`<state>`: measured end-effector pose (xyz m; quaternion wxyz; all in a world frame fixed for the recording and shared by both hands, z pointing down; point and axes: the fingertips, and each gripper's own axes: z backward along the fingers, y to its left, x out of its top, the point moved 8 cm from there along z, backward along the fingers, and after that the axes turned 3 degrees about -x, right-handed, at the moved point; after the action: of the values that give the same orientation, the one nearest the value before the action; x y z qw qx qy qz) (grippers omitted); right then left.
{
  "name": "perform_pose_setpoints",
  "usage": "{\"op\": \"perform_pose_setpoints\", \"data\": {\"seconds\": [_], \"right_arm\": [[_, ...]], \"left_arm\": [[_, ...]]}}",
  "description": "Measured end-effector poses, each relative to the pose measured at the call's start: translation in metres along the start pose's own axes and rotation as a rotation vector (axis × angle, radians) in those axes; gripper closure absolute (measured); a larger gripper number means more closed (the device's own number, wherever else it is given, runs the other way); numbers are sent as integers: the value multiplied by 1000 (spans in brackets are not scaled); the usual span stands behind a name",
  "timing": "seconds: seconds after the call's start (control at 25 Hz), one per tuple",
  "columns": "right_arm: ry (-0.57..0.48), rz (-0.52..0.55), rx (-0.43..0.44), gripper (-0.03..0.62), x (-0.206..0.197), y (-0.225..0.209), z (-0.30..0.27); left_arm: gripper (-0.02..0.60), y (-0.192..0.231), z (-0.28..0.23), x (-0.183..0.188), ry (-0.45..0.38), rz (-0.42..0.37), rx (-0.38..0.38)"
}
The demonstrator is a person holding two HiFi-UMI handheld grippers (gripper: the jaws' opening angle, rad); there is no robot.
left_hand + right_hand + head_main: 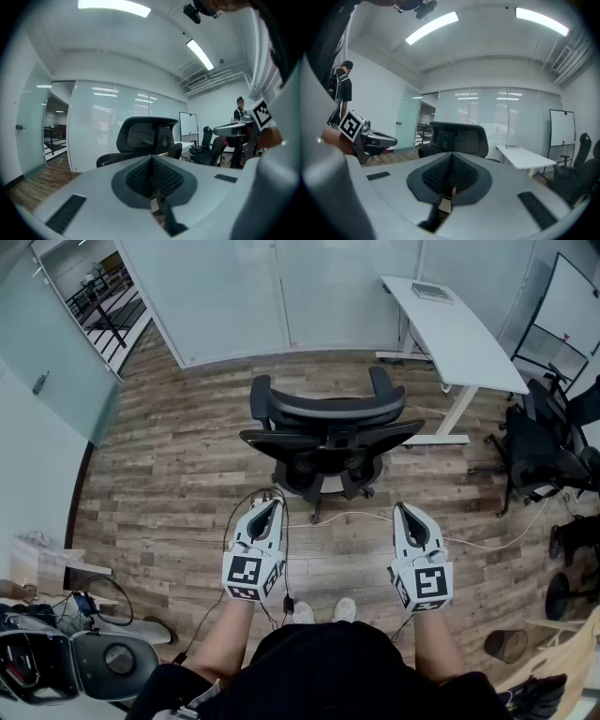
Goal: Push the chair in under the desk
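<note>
A black mesh office chair (323,432) stands on the wood floor with its back towards me, well short of the white desk (459,329) at the upper right. My left gripper (266,512) is shut and empty, held a short way behind the chair's left side. My right gripper (406,515) is shut and empty too, behind the chair's right side. Neither touches the chair. In the left gripper view the chair's headrest (147,133) rises just beyond the closed jaws. The right gripper view has the chair back (459,138) ahead and the desk (524,157) to its right.
Glass partition walls (281,287) run behind the chair. More black chairs (539,451) crowd the right side by a whiteboard (572,306). Cables (356,518) trail across the floor near the chair base. A person (340,93) stands off to one side. A grey device (75,662) sits at lower left.
</note>
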<state>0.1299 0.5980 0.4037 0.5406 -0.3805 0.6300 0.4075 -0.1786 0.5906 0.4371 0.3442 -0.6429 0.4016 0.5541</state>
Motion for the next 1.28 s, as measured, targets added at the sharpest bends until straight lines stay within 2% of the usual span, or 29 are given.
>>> {"op": "perform_pose_setpoints", "data": {"seconds": [0.32,0.4,0.52,0.6,0.68,0.92,1.04,1.16,1.28], "right_arm": [[8,-20,-7,589,-5,-5,3],[2,-21,-14,588,-6,-4,1],[14,21,-18,584,-8,0,-5],[37,61,-13,537,-14,4,-10],[60,107,-18,499,-23,10,-12],[117,182,21,327,-36,11,-24],[190,203,52,244,-47,3,-34],[257,229,63,218,-61,-5,-49],[303,301,90,190,-73,-13,-66]], "left_arm": [[568,-2,-4,-3,16,1,-19],[568,3,-9,-6,44,-25,-34],[567,10,-17,-13,100,-107,-74],[521,16,-20,-16,105,-136,-106],[424,22,-22,-17,106,-155,-120],[236,31,-37,-21,145,-310,-115],[220,32,-48,-21,187,-414,-116],[201,38,-66,-22,235,-530,-108],[195,47,-83,-23,274,-591,-87]]}}
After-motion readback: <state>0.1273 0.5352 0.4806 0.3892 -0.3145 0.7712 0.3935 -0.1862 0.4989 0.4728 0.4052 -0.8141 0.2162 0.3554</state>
